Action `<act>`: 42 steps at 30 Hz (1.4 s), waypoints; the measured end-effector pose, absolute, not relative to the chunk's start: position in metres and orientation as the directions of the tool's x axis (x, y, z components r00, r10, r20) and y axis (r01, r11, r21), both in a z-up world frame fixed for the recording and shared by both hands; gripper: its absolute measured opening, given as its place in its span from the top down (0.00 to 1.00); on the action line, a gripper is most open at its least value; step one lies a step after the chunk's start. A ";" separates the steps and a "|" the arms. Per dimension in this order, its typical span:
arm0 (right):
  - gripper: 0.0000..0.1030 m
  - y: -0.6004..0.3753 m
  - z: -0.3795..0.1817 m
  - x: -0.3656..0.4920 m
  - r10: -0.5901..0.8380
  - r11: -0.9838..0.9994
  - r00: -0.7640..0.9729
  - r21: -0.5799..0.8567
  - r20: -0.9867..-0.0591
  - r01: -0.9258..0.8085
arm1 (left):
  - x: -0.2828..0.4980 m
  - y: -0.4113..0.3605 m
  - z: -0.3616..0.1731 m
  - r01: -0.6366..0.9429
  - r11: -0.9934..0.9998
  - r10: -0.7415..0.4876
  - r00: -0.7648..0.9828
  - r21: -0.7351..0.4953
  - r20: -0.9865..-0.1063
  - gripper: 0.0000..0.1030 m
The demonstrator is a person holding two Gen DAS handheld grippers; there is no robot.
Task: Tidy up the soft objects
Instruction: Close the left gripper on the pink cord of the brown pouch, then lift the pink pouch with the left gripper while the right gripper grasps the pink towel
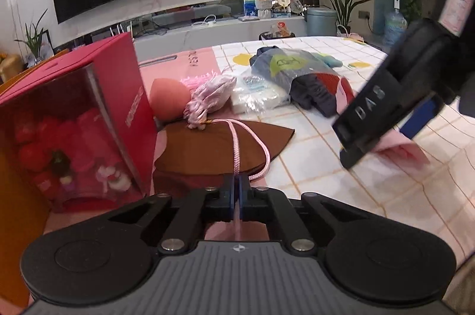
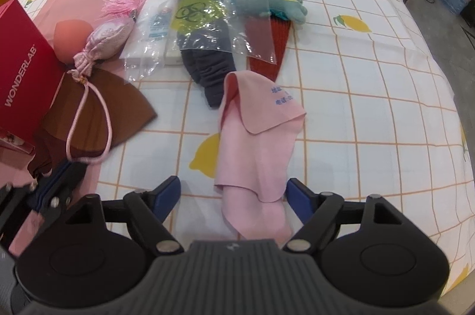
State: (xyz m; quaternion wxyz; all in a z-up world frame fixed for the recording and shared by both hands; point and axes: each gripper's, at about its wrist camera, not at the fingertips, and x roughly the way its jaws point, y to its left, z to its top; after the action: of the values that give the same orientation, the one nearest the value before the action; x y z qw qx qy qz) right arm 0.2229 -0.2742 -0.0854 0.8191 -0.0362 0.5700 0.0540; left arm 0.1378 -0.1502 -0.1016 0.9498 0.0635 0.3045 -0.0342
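- The left tool [image 1: 236, 190] has its blue pads pressed together on the looped pink braided cord [image 1: 261, 154] of the small pink drawstring pouch [image 1: 212, 95]; the loop lies over the flat brown fabric piece [image 1: 213, 148].
- The right tool [image 2: 233, 196] stands wide, its blue pads on either side of the near end of the folded pink cloth with blue printed characters [image 2: 258, 136], not closed on it; the cloth lies flat on the lemon-print checked bench cover [image 2: 371, 107].
- Just left of the pouch stands the red windowed gift box marked WONDERLAB [image 2: 23, 77], with a peach rounded soft thing [image 2: 69, 32] tucked between box and pouch.
- Further on lie a white packet in clear wrap [image 2: 148, 29], a dark navy garment partly in a clear plastic bag [image 2: 204, 47], a rust-red knitted piece [image 2: 276, 44] and a teal plush toy [image 2: 267, 0], touching or overlapping one another.
- Judged from this spread, the sorting looks to be at an early stage: nothing seen here has been gathered into a container, and every soft item lies loose on the bench.
- The pouch appears to be the item in hand; the pink cloth looks likely to come next.
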 end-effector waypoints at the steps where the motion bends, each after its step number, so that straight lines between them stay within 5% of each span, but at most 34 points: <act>1: 0.25 -0.274 -0.085 0.222 0.048 0.991 0.345 0.002 -0.937 -0.133 | 0.134 -0.148 -0.100 0.105 0.991 -0.033 0.804 0.087 -0.593 0.98; 7: 0.24 -0.273 -0.085 0.221 0.051 0.990 0.342 0.001 -0.938 -0.144 | 0.120 -0.127 -0.090 0.135 0.988 -0.150 0.737 -0.074 -0.659 0.97; 9: 0.25 -0.273 -0.084 0.220 0.050 0.989 0.341 0.000 -0.939 -0.146 | 0.118 -0.126 -0.091 0.134 0.987 -0.158 0.747 -0.088 -0.645 0.84; 11: 0.25 -0.272 -0.084 0.218 0.050 0.989 0.340 0.000 -0.939 -0.148 | 0.119 -0.127 -0.088 0.154 0.984 -0.178 0.752 -0.093 -0.634 0.59; 17: 0.23 -0.273 -0.084 0.218 0.052 0.988 0.333 0.001 -0.941 -0.153 | 0.139 -0.138 -0.082 0.198 0.971 -0.237 0.741 -0.133 -0.628 0.49; 24: 0.22 -0.274 -0.085 0.219 0.052 0.988 0.333 -0.001 -0.941 -0.155 | 0.159 -0.133 -0.090 0.095 0.982 -0.175 0.774 -0.161 -0.608 0.54; 28: 0.26 -0.273 -0.085 0.220 0.059 0.987 0.337 0.004 -0.940 -0.163 | 0.164 -0.128 -0.097 0.086 0.981 -0.176 0.778 -0.176 -0.603 0.98; 30: 0.53 -0.274 -0.082 0.218 0.064 0.987 0.355 0.007 -0.933 -0.158 | 0.162 -0.127 -0.097 0.094 0.980 -0.181 0.780 -0.174 -0.599 0.98; 32: 0.69 -0.278 -0.078 0.219 0.058 0.991 0.368 0.008 -0.928 -0.136 | 0.159 -0.124 -0.096 0.099 0.977 -0.192 0.787 -0.186 -0.587 0.99; 42: 0.86 -0.287 -0.075 0.215 0.117 0.990 0.358 0.079 -0.927 -0.119 | 0.125 -0.106 -0.061 0.186 0.959 -0.267 0.845 -0.214 -0.464 0.99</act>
State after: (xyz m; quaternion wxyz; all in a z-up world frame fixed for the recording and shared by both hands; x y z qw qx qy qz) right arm 0.2146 -0.2867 -0.0747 0.8239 -0.0011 0.5622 0.0715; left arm 0.1250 -0.1057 -0.0607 0.9570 -0.0804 0.2524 -0.1185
